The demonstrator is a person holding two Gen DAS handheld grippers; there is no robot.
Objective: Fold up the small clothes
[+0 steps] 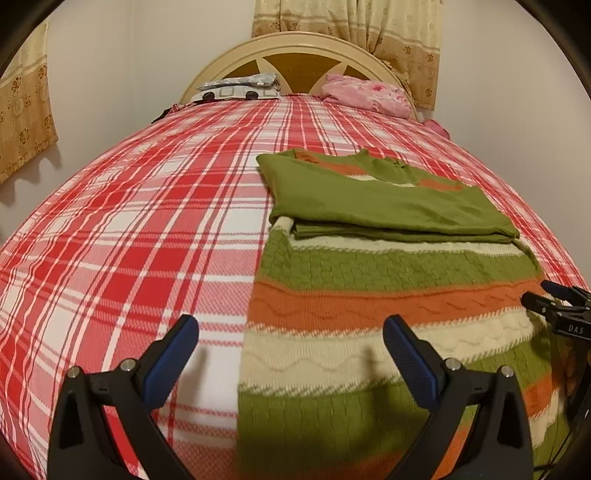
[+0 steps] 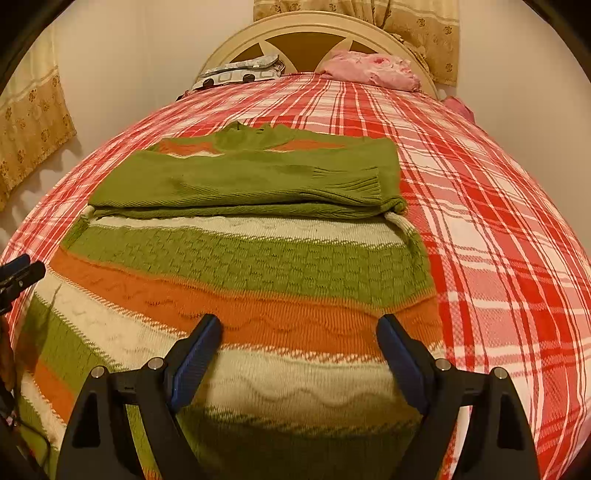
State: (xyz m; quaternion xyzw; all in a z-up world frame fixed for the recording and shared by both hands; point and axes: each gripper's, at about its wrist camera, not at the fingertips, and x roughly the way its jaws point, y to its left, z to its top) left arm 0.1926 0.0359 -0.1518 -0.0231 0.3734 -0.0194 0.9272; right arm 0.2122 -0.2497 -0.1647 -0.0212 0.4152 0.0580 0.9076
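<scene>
Nearest: left gripper [image 1: 290, 330] with jaws spread wide, nothing between them, straddling the left hem edge of one striped sweater [image 1: 388, 302], half over knit, half over bare plaid bedspread [image 1: 129, 229]. Right gripper [image 2: 299, 330] likewise wide apart and empty, hanging over the orange and cream bands near the sweater's right edge. Sweater flat on the bed, right of centre from the left wrist view, body pointing at the headboard [image 1: 295, 44]. Further up: two green sleeves [image 2: 258, 181] folded across the chest, stacked, ribbed cuff ending just short of the right side edge; collar beyond. Side edges straight, cream band peeking under the sleeves. Open room: wide plaid strip left of the sweater, another strip to its right, clear stretch beyond the collar. Far end: one grey-patterned pillow [image 1: 240, 88], one pink bundle [image 1: 365, 94], both against the headboard. Behind: curtains [image 1: 369, 26], two panels visible, plus plain wall.
</scene>
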